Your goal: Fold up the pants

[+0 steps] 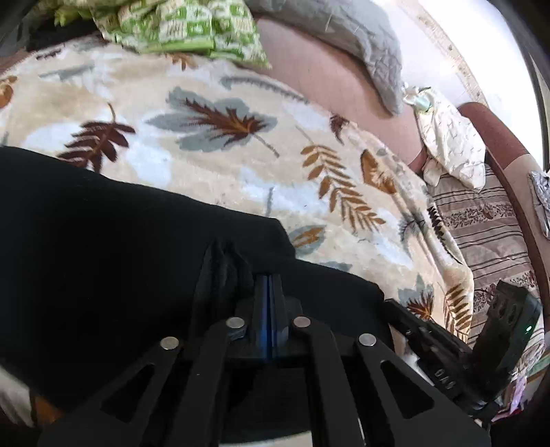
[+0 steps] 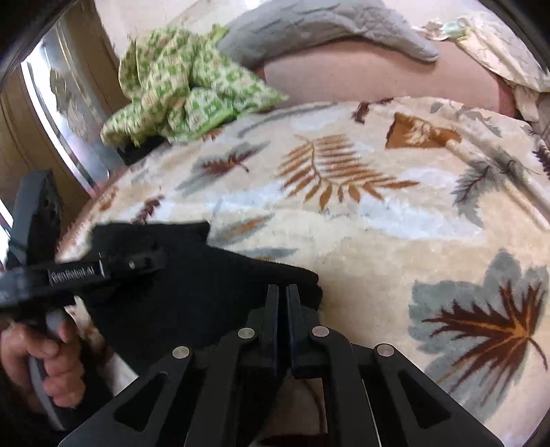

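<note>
The black pants (image 1: pixel 113 247) lie on a cream blanket with a leaf print (image 1: pixel 240 165). In the left wrist view my left gripper (image 1: pixel 267 280) is shut on a bunched fold of the pants near their edge. In the right wrist view my right gripper (image 2: pixel 283 290) is shut on the edge of the pants (image 2: pixel 192 292), with cloth pinched between its fingers. The left gripper (image 2: pixel 137 263) also shows there at the left, held by a hand (image 2: pixel 44 357), over the same cloth. The right gripper's body (image 1: pixel 457 357) shows at the lower right of the left wrist view.
A green and white patterned cloth (image 2: pixel 185 96) is heaped at the far side of the blanket. A grey quilted pillow (image 2: pixel 326 31) and a cream cloth (image 1: pixel 450 144) lie on a pink sheet (image 1: pixel 326 86). A wooden cabinet (image 2: pixel 34 137) stands at the left.
</note>
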Tool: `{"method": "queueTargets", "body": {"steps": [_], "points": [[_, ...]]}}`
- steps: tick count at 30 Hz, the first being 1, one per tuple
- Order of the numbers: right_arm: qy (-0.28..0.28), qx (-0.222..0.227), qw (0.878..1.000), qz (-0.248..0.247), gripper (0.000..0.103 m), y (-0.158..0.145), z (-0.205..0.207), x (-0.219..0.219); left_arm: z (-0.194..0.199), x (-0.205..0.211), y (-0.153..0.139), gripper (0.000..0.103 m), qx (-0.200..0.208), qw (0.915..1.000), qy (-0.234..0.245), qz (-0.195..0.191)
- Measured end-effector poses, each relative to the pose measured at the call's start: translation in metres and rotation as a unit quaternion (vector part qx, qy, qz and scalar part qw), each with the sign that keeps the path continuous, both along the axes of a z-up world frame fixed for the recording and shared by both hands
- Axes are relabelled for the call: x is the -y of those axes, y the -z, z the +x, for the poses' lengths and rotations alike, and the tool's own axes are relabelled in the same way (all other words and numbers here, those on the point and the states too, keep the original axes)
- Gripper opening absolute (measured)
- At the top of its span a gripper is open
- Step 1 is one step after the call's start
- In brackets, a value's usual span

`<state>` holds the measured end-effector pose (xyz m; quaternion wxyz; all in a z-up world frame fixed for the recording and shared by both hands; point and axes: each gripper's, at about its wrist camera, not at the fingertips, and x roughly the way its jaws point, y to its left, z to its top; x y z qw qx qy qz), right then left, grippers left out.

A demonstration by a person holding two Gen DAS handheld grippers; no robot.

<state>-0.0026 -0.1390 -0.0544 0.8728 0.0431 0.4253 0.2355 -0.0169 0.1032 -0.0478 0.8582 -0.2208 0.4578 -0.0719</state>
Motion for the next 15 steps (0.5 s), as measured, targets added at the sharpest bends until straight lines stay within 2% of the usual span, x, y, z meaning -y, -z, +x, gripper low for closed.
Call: {"method": "queueTargets", "body": {"steps": [3,4,6,7,8,9,10,15], "points": [[-0.024,0.032,0.999,0.027,0.008,-0.022,-0.021,-0.004,-0.020,0.010,-0.010,0.018,0.027,0.9995,0.012,0.011],[-0.040,0.035,0.998,0.026,0.008,-0.027,-0.029,-0.010,-0.021,0.012,-0.008,0.019,0.022,0.9994,0.011,0.022],[-0.071,0.017,0.997,-0.009,0.008,-0.016,-0.040,-0.027,-0.016,0.014,0.008,0.018,-0.006,0.9993,0.011,0.035],[-0.090,-0.014,0.995,-0.051,0.008,0.006,-0.043,-0.041,-0.014,0.013,0.011,0.018,-0.007,0.9992,0.009,0.038],[-0.093,-0.005,0.993,-0.066,0.008,0.014,-0.047,-0.045,-0.013,0.015,0.011,0.018,-0.009,0.9990,0.009,0.044],[-0.092,0.022,0.993,-0.070,0.006,0.014,-0.051,-0.046,-0.013,0.017,0.009,0.018,-0.007,0.9986,0.009,0.051],[-0.092,0.020,0.993,-0.075,0.006,0.012,-0.050,-0.048,-0.013,0.018,0.009,0.018,-0.005,0.9984,0.009,0.055],[-0.074,0.002,0.997,-0.023,0.006,0.003,-0.046,-0.034,-0.016,0.014,0.009,0.018,-0.001,0.9991,0.009,0.041]]}}
